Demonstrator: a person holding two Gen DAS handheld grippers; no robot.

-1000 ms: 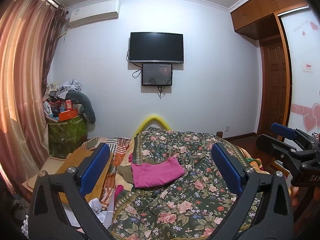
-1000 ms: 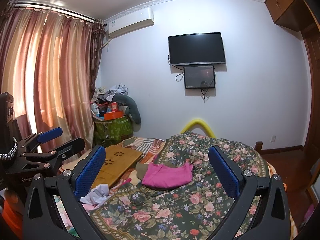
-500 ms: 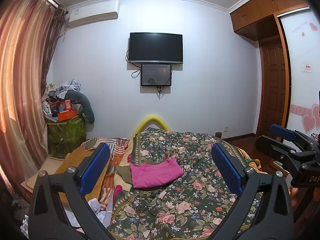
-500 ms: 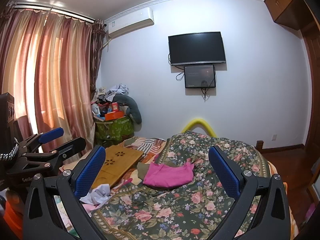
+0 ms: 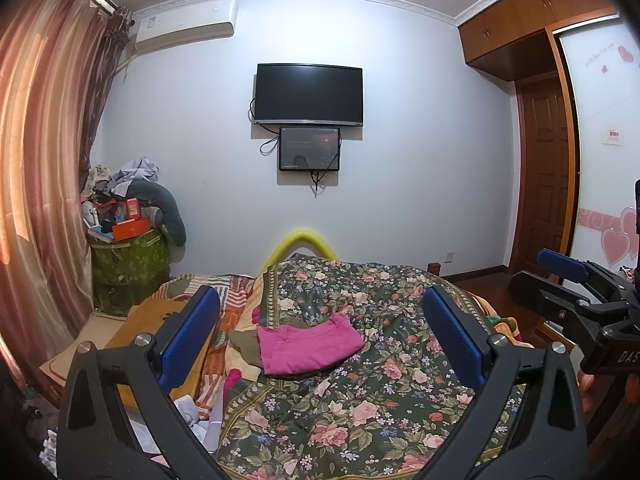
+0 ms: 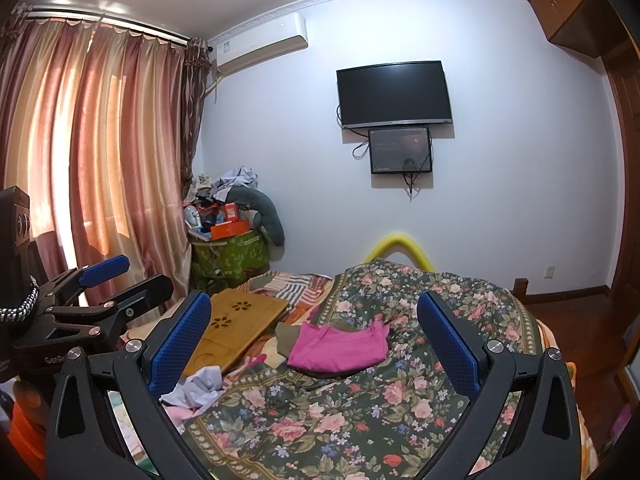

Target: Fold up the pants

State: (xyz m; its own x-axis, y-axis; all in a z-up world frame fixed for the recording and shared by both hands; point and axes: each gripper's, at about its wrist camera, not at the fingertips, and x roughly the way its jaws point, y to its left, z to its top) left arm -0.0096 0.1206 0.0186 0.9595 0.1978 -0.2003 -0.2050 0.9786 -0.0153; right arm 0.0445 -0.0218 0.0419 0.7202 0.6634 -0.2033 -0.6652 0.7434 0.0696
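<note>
Folded pink pants [image 5: 306, 343] lie on the dark floral bedspread [image 5: 360, 400], partly over an olive garment [image 5: 244, 346]. They also show in the right wrist view [image 6: 338, 346]. My left gripper [image 5: 320, 340] is open and empty, held above the near part of the bed, well short of the pants. My right gripper [image 6: 314, 340] is open and empty too, at a similar distance. The right gripper shows at the right edge of the left wrist view [image 5: 572, 292]; the left gripper shows at the left edge of the right wrist view [image 6: 100, 292].
A bamboo lap tray [image 6: 236, 326] lies on the bed's left side beside crumpled cloths [image 6: 196, 386]. A green box piled with clutter [image 6: 230, 248] stands by the curtain [image 6: 100, 160]. A TV [image 5: 309, 94] hangs on the far wall. A wooden door [image 5: 544, 168] is at right.
Both views have shifted very slightly; the grippers stay open and empty and the pants have not moved.
</note>
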